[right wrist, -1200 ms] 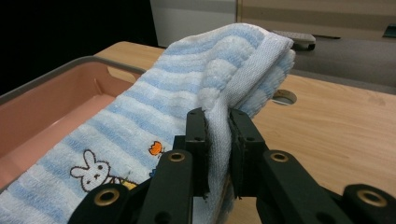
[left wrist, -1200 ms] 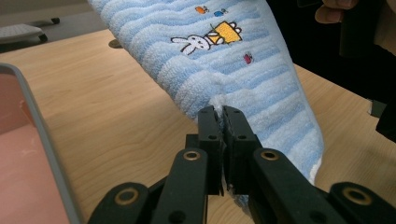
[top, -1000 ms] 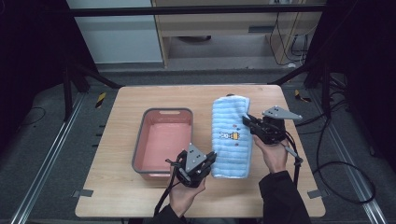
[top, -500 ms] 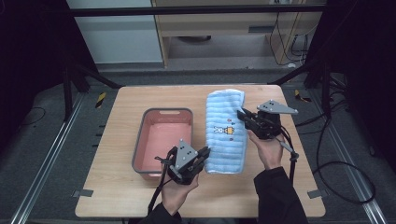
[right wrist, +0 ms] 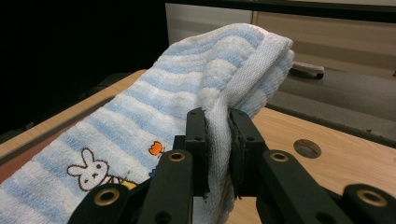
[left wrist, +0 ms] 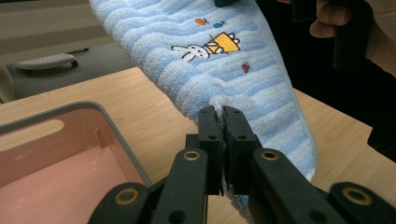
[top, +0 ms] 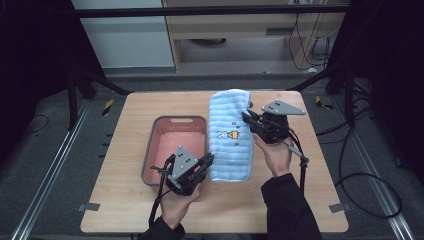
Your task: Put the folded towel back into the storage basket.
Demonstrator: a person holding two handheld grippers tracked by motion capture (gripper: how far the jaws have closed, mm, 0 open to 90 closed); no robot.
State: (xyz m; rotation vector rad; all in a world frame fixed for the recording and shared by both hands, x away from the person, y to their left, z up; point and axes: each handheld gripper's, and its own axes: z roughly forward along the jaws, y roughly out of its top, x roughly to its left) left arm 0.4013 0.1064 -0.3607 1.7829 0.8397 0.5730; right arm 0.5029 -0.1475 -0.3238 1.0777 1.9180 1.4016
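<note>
Over at nine o'clock sits the pink bin [top: 176, 150], then the left claw [top: 206, 161] clamped on the striped towel's [top: 231, 135] near corner, the right claw [top: 248, 119] pinching its three-o'clock edge, towel lifted off the tabletop [top: 125, 210], so next, likely swinging both together toward the bin.

A light-blue and white striped terry towel [top: 231, 135] with a small embroidered white rabbit and orange patch lies folded lengthwise – a long band running from the table's far edge toward the near side. Its far end is humped up off the wood, and both edges where it is pinched are lifted – the middle sags between them
</note>
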